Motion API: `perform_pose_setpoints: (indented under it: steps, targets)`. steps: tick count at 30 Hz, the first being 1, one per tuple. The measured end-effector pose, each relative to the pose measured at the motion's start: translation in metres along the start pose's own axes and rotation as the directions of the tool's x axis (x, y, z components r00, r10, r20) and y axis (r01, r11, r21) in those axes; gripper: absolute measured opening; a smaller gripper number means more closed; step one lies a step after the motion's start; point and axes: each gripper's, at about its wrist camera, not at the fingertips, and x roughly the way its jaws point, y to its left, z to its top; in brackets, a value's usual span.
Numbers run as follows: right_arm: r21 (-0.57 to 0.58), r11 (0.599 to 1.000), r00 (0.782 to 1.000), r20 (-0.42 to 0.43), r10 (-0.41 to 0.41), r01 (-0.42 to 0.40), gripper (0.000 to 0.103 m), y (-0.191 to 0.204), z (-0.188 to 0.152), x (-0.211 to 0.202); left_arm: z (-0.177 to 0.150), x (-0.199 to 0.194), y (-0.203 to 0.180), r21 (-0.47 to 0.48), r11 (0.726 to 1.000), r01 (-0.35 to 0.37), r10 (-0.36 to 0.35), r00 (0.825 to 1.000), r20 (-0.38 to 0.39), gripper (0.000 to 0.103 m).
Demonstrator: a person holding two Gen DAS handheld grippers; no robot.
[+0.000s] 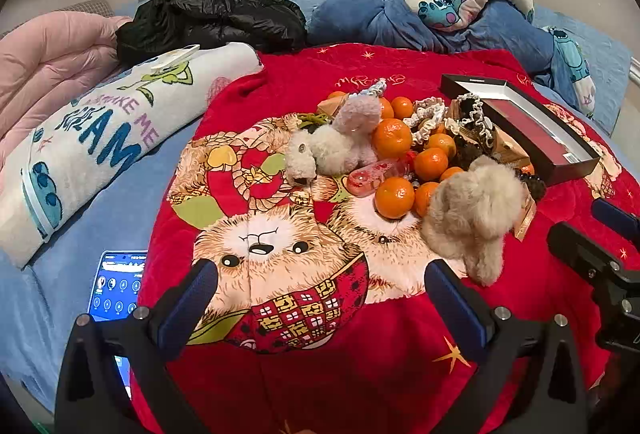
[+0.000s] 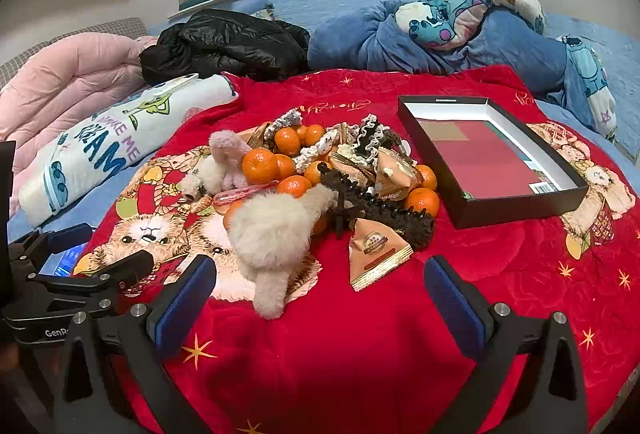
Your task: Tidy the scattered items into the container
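A red cartoon-print blanket (image 2: pixel 460 274) fills the centre and lower part of both views, spread over a blue bed. On it, right of centre in the right wrist view, lies the container: a shallow black box (image 2: pixel 520 211) with a white inner wall and a red floor, open-topped and holding nothing that can be made out apart from a small label in one corner. Just left of the box, around the middle of the frame, the scattered things sit in one heap: a beige fluffy plush toy (image 2: pixel 272 234) nearest the camera, a pink and white plush rabbit (image 2: pixel 224 161) behind it at centre left, a dark furry hair claw (image 2: pixel 384 218), many tangerines (image 2: pixel 260 165), frilled scrunchies (image 2: pixel 372 137), and wedge-shaped snack packets, one packet (image 2: pixel 376 250) lying alone at the heap's near edge. The right gripper (image 2: pixel 320 286) hangs low in the frame with its blue pads spread wide and nothing between them; the left gripper (image 1: pixel 320 286) is likewise spread and empty above the blanket. The tidying looks not yet begun. A sensible first move would be to lower the right gripper over the lone packet or the beige plush, close gently, and carry it right into the box.
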Motion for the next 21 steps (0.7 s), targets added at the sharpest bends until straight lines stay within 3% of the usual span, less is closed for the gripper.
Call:
perform_pose_setpoints:
  steps: [21]
  targets:
    - [-0.008, 1.0, 1.0, -0.01, -0.015, 0.015, 0.103, 0.0018, -0.0018, 0.0026, -0.0011, -0.0011, -0.0035, 0.011, 1.0, 0.003, -0.003, 1.0, 0.0, 0.103]
